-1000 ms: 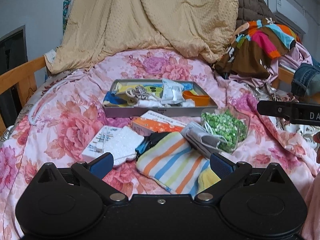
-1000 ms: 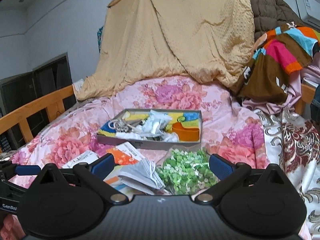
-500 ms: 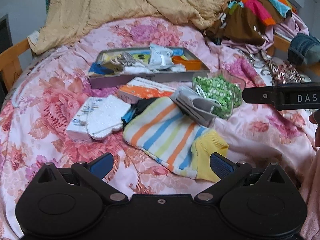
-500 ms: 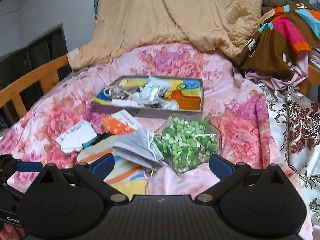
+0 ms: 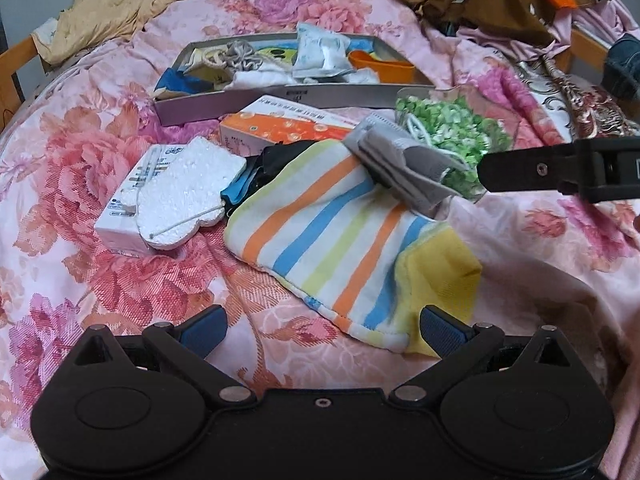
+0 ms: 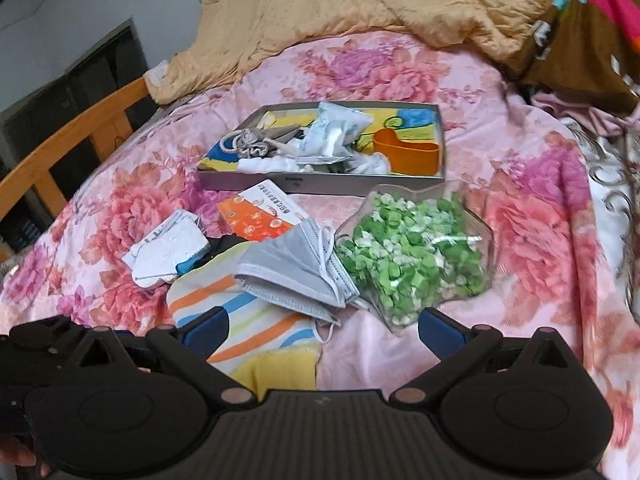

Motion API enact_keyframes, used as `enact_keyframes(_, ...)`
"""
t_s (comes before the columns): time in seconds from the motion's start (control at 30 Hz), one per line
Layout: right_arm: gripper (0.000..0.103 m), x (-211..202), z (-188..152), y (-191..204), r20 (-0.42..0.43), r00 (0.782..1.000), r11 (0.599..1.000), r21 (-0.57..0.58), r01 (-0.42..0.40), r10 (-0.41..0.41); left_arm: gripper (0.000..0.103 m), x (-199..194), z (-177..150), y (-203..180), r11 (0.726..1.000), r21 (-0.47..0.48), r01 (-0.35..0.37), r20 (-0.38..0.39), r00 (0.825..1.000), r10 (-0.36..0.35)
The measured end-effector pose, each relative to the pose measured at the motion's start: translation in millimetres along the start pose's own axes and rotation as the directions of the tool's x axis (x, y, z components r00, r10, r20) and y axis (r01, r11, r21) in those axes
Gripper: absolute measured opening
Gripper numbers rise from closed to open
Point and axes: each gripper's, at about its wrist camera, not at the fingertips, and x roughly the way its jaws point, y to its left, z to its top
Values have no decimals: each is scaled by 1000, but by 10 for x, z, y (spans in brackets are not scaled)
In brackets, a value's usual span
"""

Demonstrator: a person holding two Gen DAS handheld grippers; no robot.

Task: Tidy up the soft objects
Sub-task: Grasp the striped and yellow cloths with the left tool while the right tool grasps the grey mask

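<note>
Both wrist views sit low over the bed, facing 12 o'clock, near the clutter. Right view sits further right. Shared: striped cloth, grey masks, tray.

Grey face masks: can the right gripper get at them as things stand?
Probably yes. The grey face masks lie on top of the striped cloth, uncovered, just ahead of the open right gripper. The bag of green pieces touches their right edge.

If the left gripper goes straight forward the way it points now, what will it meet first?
Probably the striped cloth: it lies directly ahead of the open left gripper, with its yellow end nearest the right finger. The grey face masks lie farther along. Depth is hard to judge through the fisheye.
</note>
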Motion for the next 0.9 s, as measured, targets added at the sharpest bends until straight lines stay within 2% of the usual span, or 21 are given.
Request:
enact_keyframes(0.1,103,81,58,19,5,1000,998,-57,12,-12,102,61,12,-9,1000,18,-12,-11,1000,12)
enact_keyframes(0.3,103,212,138,61,8,1000,982,-188,-17,19,102,136,31,-62,997,74,-31,-13,999,32)
enact_keyframes(0.53,103,312,151,145,25,996,911,-408,-69,86,102,199,30,-136,984,176,-41,-1,999,41)
enact_keyframes(0.7,100,372,172,148,-9,988,892,-429,-145,156,102,266,26,-156,976,216,-20,-3,1000,21)
enact_keyframes(0.9,97,478,144,249,-33,986,867,-472,-158,161,102,375,12,-200,969,247,20,-24,1000,-15)
